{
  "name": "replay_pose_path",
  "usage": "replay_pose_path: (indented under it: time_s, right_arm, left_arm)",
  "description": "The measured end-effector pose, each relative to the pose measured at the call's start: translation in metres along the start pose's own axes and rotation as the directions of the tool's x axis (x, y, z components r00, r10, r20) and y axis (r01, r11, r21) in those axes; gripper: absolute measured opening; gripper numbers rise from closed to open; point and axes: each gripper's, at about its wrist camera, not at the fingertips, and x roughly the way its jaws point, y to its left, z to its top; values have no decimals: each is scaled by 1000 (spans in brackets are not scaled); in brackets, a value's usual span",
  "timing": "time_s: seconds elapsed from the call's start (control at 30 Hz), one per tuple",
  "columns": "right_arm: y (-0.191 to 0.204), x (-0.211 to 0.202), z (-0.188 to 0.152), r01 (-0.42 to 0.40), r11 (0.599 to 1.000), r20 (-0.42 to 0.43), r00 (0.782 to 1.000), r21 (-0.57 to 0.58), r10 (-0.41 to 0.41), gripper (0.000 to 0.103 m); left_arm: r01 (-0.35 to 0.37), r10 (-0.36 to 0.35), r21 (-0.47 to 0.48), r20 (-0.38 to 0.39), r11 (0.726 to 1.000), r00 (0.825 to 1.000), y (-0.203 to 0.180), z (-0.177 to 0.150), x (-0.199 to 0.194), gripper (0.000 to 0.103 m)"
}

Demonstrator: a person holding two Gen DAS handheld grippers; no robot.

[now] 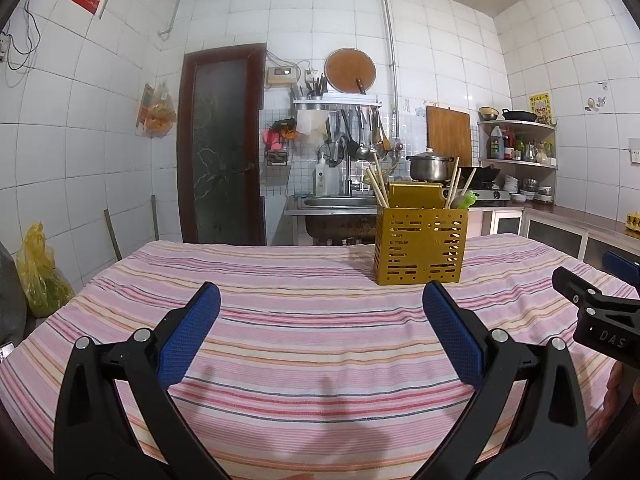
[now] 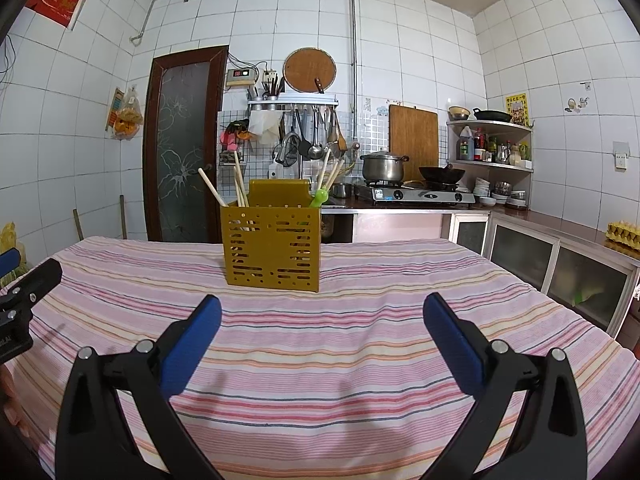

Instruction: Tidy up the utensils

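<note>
A gold perforated utensil holder (image 1: 421,246) stands upright on the striped tablecloth (image 1: 304,320), ahead and right of my left gripper (image 1: 320,300). It holds several wooden chopsticks (image 1: 378,186) and a green utensil (image 1: 466,199). In the right wrist view the holder (image 2: 273,248) stands ahead and a little left of my right gripper (image 2: 322,312), with chopsticks (image 2: 239,180) and the green utensil (image 2: 320,197) sticking out. Both grippers are open, empty and hover low over the cloth. The right gripper's side shows at the left wrist view's right edge (image 1: 596,312).
The striped cloth (image 2: 340,360) covers the whole table. Behind it stand a sink (image 1: 340,202), a gas stove with a steel pot (image 2: 382,168) and a wok (image 2: 442,174), a corner shelf (image 2: 490,144) and low cabinets (image 2: 560,256) along the right. A dark door (image 2: 182,148) is at the back left.
</note>
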Motion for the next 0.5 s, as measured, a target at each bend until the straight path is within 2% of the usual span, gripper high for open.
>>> replay_pose_path:
  time_s: [0.5]
  right_arm:
    - [0, 0, 0, -1, 1000, -2, 1000, -1, 1, 99]
  left_arm:
    - [-2, 2, -4, -5, 1000, 1000, -1, 0, 0, 98]
